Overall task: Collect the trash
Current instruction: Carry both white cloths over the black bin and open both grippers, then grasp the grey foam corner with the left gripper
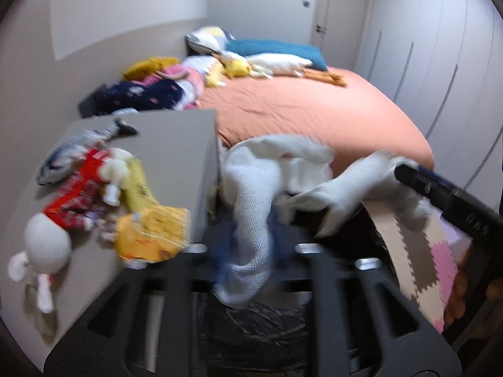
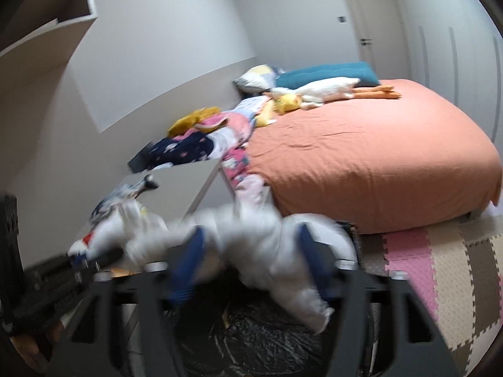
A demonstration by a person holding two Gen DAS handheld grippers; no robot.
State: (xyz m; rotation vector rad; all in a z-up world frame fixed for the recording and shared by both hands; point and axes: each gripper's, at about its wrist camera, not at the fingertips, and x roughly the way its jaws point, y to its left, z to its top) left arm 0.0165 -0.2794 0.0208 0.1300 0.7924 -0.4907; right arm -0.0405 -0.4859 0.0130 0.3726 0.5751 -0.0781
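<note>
A white cloth-like bag [image 1: 251, 188] hangs stretched between my two grippers, above a black plastic trash bag [image 1: 257, 323] that also shows low in the right wrist view [image 2: 267, 330]. My left gripper [image 1: 248, 245] is shut on one end of the white bag. My right gripper [image 2: 248, 251] is shut on the other end [image 2: 283, 267]; it shows from outside in the left wrist view [image 1: 440, 188]. Yellow snack wrappers [image 1: 151, 229] and a red wrapper [image 1: 78, 188] lie on the grey table [image 1: 176, 144] at left. The frames are blurred.
A fish toy [image 1: 78, 147] and a white plush doll [image 1: 44, 251] lie on the table. An orange bed [image 2: 361, 157] with pillows, toys and piled clothes [image 2: 201, 138] fills the back. Pink and beige foam floor mats [image 2: 440, 267] lie at right.
</note>
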